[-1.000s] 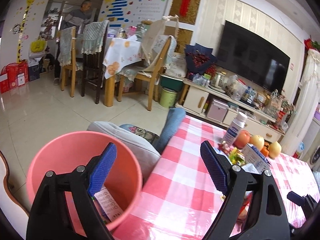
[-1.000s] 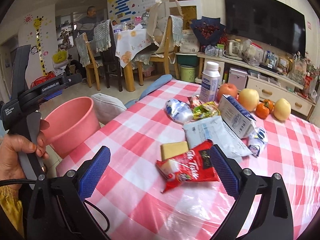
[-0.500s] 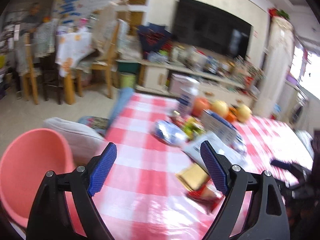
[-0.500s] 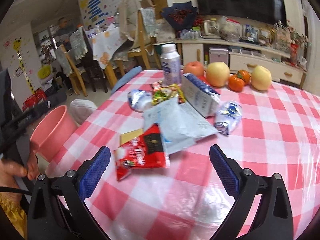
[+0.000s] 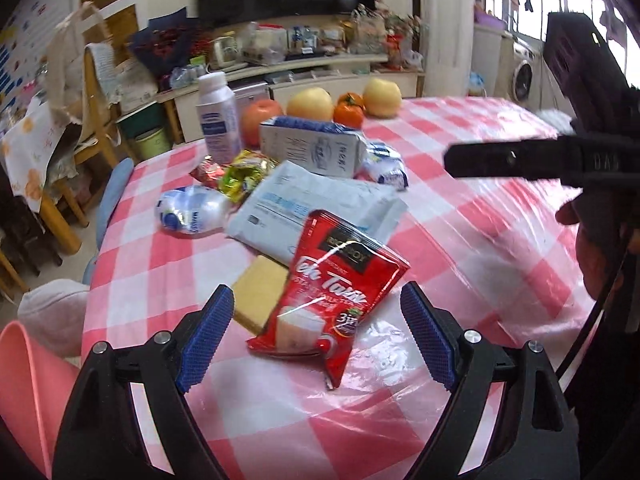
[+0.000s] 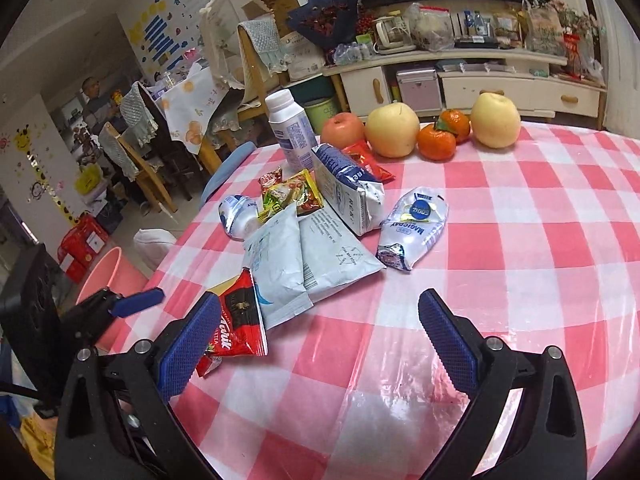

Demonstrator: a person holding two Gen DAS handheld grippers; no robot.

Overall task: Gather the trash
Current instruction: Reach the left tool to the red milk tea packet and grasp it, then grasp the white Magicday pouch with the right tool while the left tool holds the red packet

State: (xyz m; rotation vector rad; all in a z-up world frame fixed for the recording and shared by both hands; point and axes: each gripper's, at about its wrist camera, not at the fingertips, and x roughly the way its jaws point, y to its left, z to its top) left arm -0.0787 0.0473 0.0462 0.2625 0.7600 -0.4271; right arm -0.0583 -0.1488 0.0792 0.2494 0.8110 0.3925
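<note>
My left gripper (image 5: 316, 338) is open and empty, its jaws either side of a red tea sachet (image 5: 336, 292) lying on the checked table (image 5: 460, 240). The sachet also shows in the right wrist view (image 6: 236, 320). A yellow packet (image 5: 260, 292) lies beside it. Behind are a white pouch (image 5: 316, 208), a milk carton (image 5: 312, 148), a crushed bottle (image 5: 188, 212) and snack wrappers (image 5: 240, 172). My right gripper (image 6: 316, 344) is open and empty over bare cloth, near a blue-white pouch (image 6: 416, 232). The pink bin (image 5: 24, 396) stands at the table's left edge.
A white bottle (image 6: 290, 128), apples (image 6: 392, 130) and oranges (image 6: 438, 142) stand at the table's far side. Chairs (image 6: 256, 60), a TV cabinet (image 6: 480, 84) and a person (image 6: 94, 100) are beyond. A grey cushion (image 5: 52, 312) lies next to the bin.
My left gripper has swung right from over the pink bin to the red sachet. My right gripper has moved right, over bare cloth. Both stayed open.
</note>
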